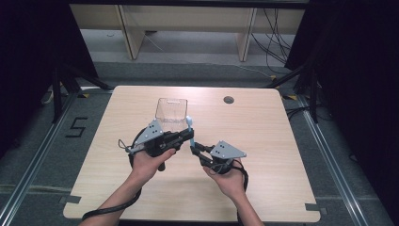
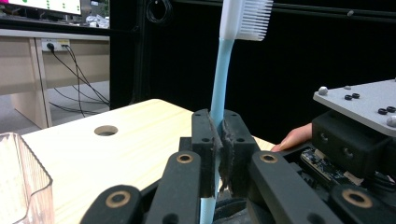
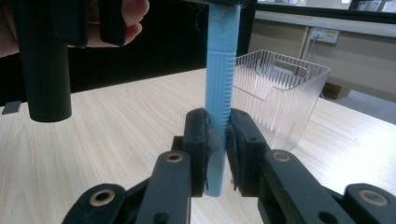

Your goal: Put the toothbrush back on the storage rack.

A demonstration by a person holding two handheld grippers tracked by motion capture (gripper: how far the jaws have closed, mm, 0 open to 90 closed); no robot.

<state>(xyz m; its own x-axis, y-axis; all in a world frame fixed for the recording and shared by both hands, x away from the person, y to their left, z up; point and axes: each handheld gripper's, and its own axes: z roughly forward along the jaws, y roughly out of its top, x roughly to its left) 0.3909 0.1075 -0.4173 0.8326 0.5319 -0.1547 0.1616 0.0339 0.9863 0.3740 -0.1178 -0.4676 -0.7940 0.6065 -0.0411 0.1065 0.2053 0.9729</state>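
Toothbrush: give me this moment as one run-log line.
left gripper: shut on toothbrush neck | right gripper: shut on ribbed handle end | toothbrush: held above table | clear bin: beside, empty

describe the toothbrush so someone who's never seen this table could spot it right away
On the light wooden table, look just in front of the clear plastic bin. There the left hand-held gripper and right hand-held gripper both clamp the toothbrush: a slim light-blue handle with a white bristled head.

light: even, bright on tabletop | surroundings: dark | blur: slight
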